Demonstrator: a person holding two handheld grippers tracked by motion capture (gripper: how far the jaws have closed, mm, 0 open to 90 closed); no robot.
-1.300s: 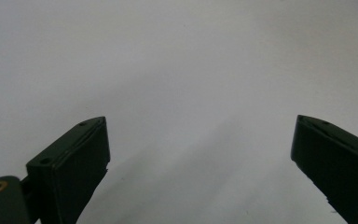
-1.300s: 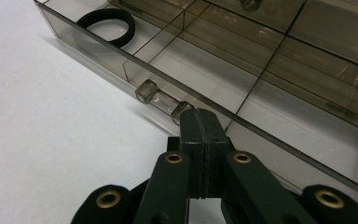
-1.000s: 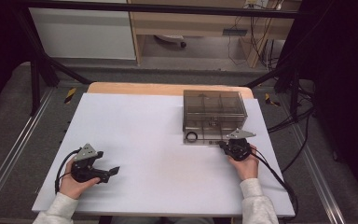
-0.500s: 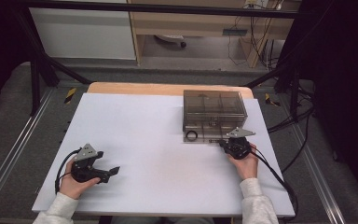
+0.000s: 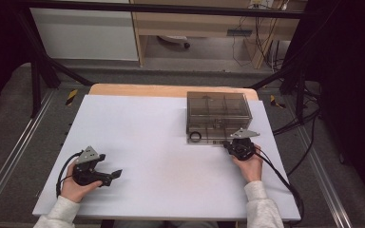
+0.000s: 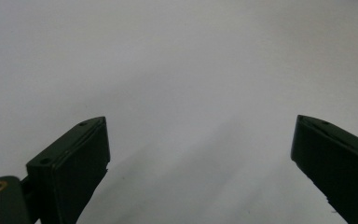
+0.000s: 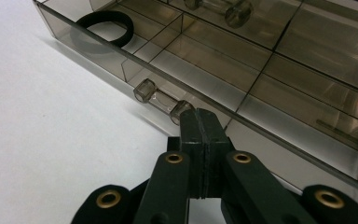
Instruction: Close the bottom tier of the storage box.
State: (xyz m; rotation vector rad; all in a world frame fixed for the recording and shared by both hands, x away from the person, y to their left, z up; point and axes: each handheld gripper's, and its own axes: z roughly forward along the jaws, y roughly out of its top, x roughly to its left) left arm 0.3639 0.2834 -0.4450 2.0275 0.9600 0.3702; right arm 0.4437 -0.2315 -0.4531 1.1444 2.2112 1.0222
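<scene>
A smoky clear drawer box [image 5: 218,107] stands at the table's far right. Its bottom drawer [image 5: 211,138] is pulled out a little and holds a black ring [image 5: 196,137] [image 7: 106,25] in its left corner compartment. My right gripper [image 5: 229,143] [image 7: 201,122] is shut, nothing between its jaws, its tips against the right end of the drawer's clear handle [image 7: 161,100]. A second handle [image 7: 223,10] shows on the drawer above. My left gripper [image 5: 115,175] [image 6: 200,154] rests open at the front left, over bare white tabletop.
The white table [image 5: 152,142] spreads wide between the two hands. Cables trail from both grippers, the right one running off the front right edge [image 5: 285,185]. Black frame posts and floor rails flank the table.
</scene>
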